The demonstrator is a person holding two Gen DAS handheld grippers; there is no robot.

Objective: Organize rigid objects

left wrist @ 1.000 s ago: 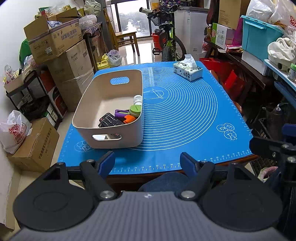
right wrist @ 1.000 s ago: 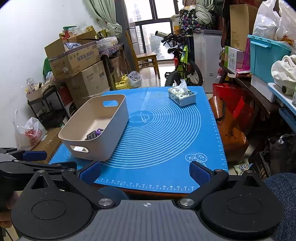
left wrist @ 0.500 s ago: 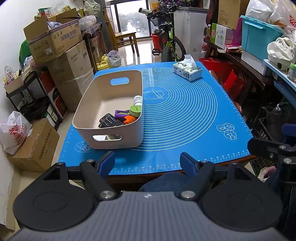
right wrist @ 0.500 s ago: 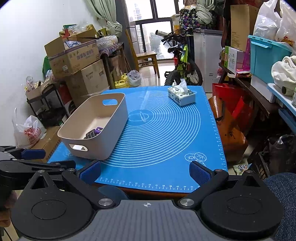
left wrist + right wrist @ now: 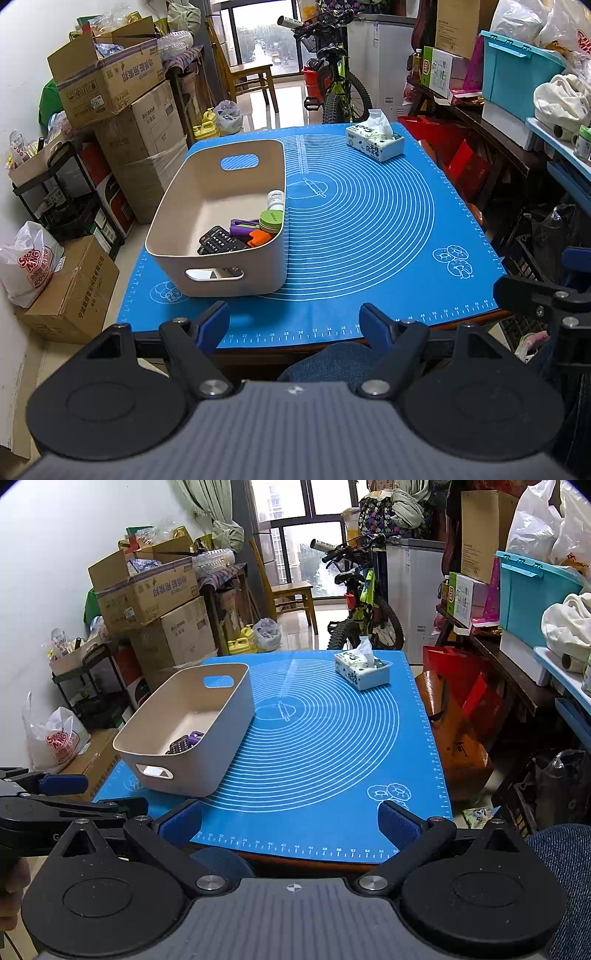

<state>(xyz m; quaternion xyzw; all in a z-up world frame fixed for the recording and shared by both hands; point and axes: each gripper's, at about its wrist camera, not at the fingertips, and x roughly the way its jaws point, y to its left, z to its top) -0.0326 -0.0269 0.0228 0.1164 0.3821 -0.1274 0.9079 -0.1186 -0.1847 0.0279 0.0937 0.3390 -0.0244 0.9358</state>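
Note:
A beige bin [image 5: 207, 271] with handle slots stands on the left of the blue mat [image 5: 369, 229]. Inside lie a black remote [image 5: 221, 240], a purple item [image 5: 242, 226], an orange item [image 5: 260, 238], a green round tin [image 5: 271, 220] and a small white bottle [image 5: 276, 199]. In the right wrist view the bin [image 5: 218, 753] shows only the remote [image 5: 179, 746] and the purple item [image 5: 195, 736]. My left gripper [image 5: 294, 325] is open and empty at the table's near edge. My right gripper [image 5: 290, 823] is open and empty there too.
A tissue box [image 5: 375, 142] sits at the mat's far right corner [image 5: 362, 672]. Cardboard boxes [image 5: 110, 85] are stacked to the left, a bicycle [image 5: 332, 81] stands behind the table, and cluttered shelves with a teal crate [image 5: 517, 70] line the right.

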